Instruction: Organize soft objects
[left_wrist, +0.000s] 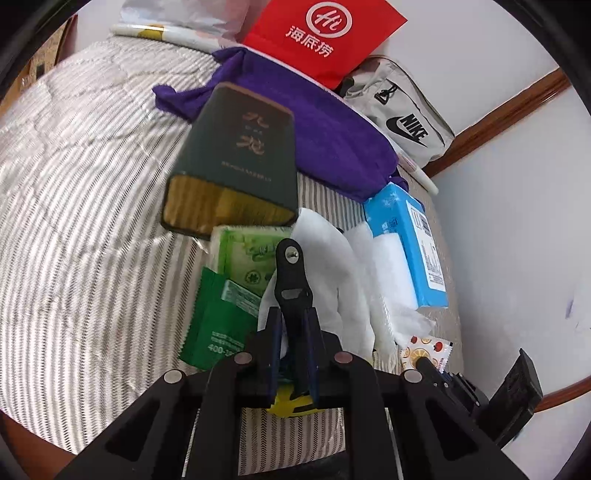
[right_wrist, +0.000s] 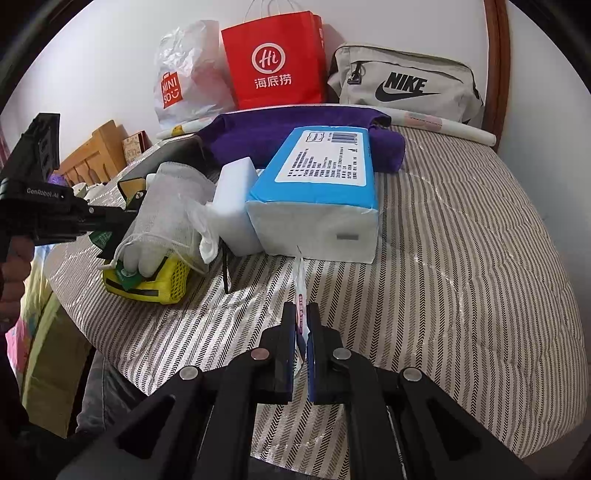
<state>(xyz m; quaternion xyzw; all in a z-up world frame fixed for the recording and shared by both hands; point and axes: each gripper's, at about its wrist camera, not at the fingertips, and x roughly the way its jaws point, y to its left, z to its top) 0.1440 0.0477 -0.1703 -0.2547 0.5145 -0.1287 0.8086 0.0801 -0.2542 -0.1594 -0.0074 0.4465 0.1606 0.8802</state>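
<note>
Now clamped: left gripper (left_wrist: 291, 328) fingers grasping a black clip (left_wrist: 291, 273), long axis pointing away along the fingers, over the white gloves (left_wrist: 332, 266) on the striped bed (left_wrist: 74, 229). Right gripper (right_wrist: 301, 328) fingers clenched on a thin sachet (right_wrist: 300, 291), edge-on, long axis running toward the blue tissue pack (right_wrist: 317, 184). Beside: green packets (left_wrist: 236, 280), dark box (left_wrist: 236, 162), white sponge (right_wrist: 234, 206), mesh pouch (right_wrist: 166, 206) on a yellow bag (right_wrist: 159, 284). Behind: purple cloth (right_wrist: 295, 125), red bag (right_wrist: 273, 62), grey Nike bag (right_wrist: 402, 77).
</note>
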